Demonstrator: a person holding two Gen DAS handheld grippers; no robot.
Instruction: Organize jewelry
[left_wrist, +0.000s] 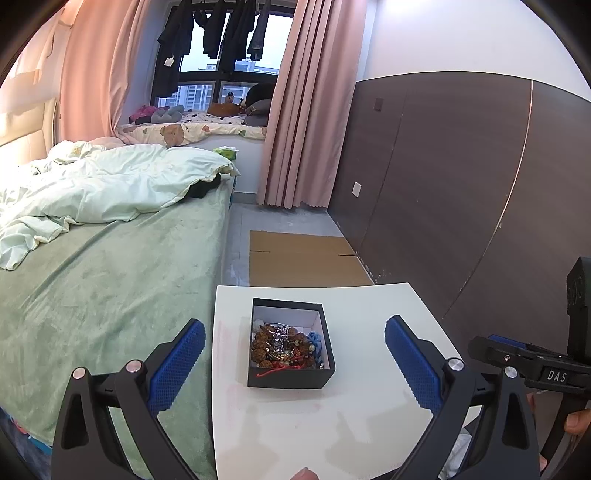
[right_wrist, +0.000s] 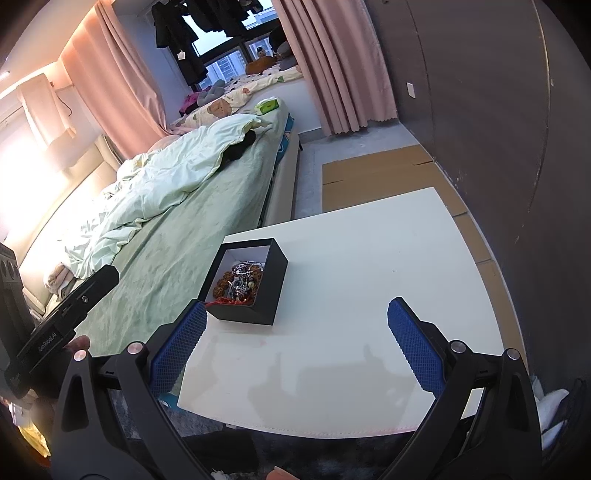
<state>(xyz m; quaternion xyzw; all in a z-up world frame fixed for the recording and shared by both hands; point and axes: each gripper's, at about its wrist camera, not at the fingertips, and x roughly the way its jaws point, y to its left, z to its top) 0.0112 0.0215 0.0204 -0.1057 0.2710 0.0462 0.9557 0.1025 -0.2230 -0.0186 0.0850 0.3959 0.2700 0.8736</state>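
Ahead, jewelry box (left_wrist: 291, 345) between left claw's (left_wrist: 295, 354) spread fingers

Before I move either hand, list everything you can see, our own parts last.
table: one, white, beside the bed.
box: one, black, open, on the table.
jewelry: tangled heap, brown beads, silver, red cord, inside the box.
bed: one, green cover, left of the table.
duvet: one, pale green, crumpled on the bed.
cardboard: flat sheet, brown, on the floor beyond the table.
curtains: pink, flanking the window.
left hand-held gripper: blue pads, open.
right hand-held gripper: blue pads, open.
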